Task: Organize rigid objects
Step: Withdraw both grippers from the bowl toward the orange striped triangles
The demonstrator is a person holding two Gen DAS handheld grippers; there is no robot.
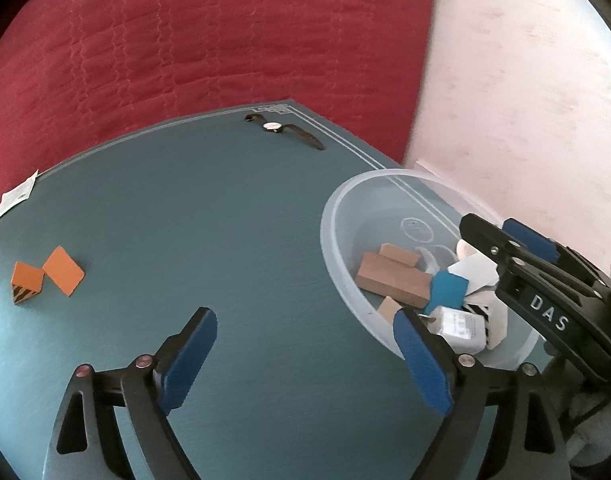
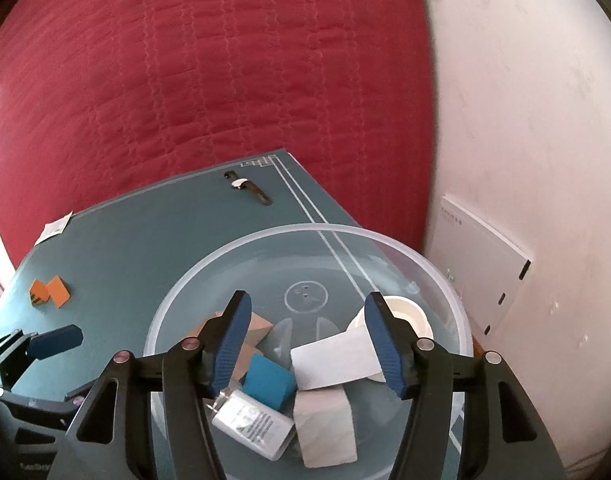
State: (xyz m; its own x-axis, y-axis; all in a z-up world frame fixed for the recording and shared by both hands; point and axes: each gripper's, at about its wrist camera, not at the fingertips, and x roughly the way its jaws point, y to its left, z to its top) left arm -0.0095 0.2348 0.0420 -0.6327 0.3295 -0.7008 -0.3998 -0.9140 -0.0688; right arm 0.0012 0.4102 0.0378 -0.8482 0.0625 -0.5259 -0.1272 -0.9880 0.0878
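Note:
A clear plastic bowl [image 1: 337, 216] [image 2: 265, 240] on the teal table holds wooden blocks [image 1: 389, 280], a blue block [image 2: 269, 384], a white charger [image 2: 253, 424], a white box [image 2: 329, 356] and a tape roll [image 2: 405, 312]. My right gripper [image 2: 309, 340] hangs open over the bowl, its pads clear of the blue block and white box below. Left of the bowl my left gripper [image 1: 305, 344] stands wide open over bare table, holding nothing. An orange box [image 1: 45, 272] [image 2: 49, 290] lies at the table's left. A wristwatch [image 1: 283, 130] [image 2: 247, 186] lies near the far edge.
A paper tag [image 1: 15, 196] sits on the table's far left edge. A red quilted bed [image 1: 205, 40] runs behind the table. A white wall [image 2: 525, 120] with a white flat device [image 2: 481, 264] stands to the right.

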